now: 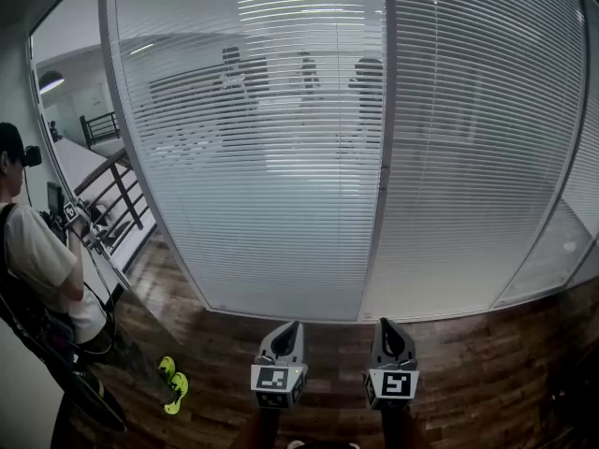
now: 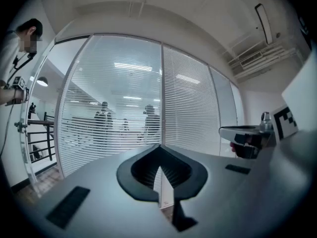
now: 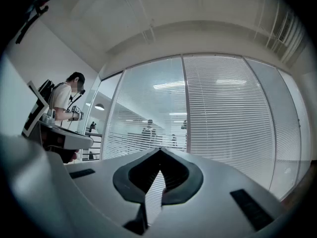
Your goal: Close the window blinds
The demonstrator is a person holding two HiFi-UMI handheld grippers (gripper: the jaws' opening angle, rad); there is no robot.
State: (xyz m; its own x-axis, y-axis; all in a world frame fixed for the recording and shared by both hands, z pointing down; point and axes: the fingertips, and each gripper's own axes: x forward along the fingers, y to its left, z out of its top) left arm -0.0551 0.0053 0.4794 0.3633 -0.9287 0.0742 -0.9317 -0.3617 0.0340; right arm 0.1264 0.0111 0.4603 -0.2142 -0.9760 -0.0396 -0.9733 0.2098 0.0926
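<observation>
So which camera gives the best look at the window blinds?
The head view: the blinds fill it from side to side, down to the wooden floor. The left gripper view and right gripper view show them smaller, with the left gripper and right gripper hiding their lower part.

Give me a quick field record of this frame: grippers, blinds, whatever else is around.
left gripper: shut, nothing between the jaws, pointing at the glass wall
right gripper: shut, nothing between the jaws, beside the left one
left blind panel: down, slats part open, figures show through
right blind panel: down, slats look nearer closed
contact: neither gripper touches the blinds
person: stands at the far left, by a railing
floor: dark wood, with yellow-green shoes at the left
</observation>
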